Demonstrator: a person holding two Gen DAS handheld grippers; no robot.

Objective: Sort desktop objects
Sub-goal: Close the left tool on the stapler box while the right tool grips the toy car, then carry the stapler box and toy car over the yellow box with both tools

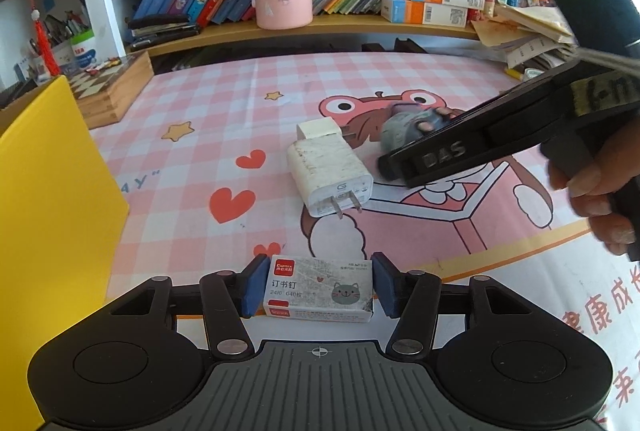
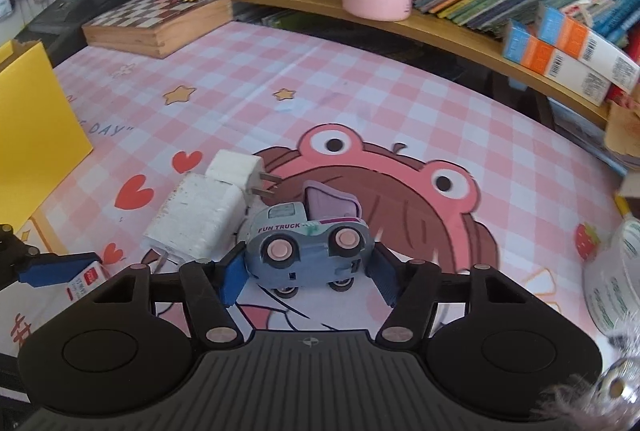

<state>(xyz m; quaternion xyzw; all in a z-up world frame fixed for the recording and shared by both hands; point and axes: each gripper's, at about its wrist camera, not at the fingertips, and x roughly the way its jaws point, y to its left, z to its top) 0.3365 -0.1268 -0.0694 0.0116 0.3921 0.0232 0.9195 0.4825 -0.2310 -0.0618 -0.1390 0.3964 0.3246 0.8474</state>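
On the desk (image 1: pixel 208 103), your left gripper (image 1: pixel 318 289) has its jaws clamped on the staple box (image 1: pixel 320 289) at near left, and your right gripper (image 2: pixel 306 269) pinches the tipped toy truck (image 2: pixel 308 245), which could twist free because its sides are rounded.

Left gripper (image 1: pixel 318 287) had its jaws clamped on the staple box (image 1: pixel 320 289), low over the pink surface (image 1: pixel 224 91). Beyond lay a white charger (image 1: pixel 328 171), and the right gripper (image 1: pixel 396 159) reached in over a blurred toy (image 1: pixel 404 129).
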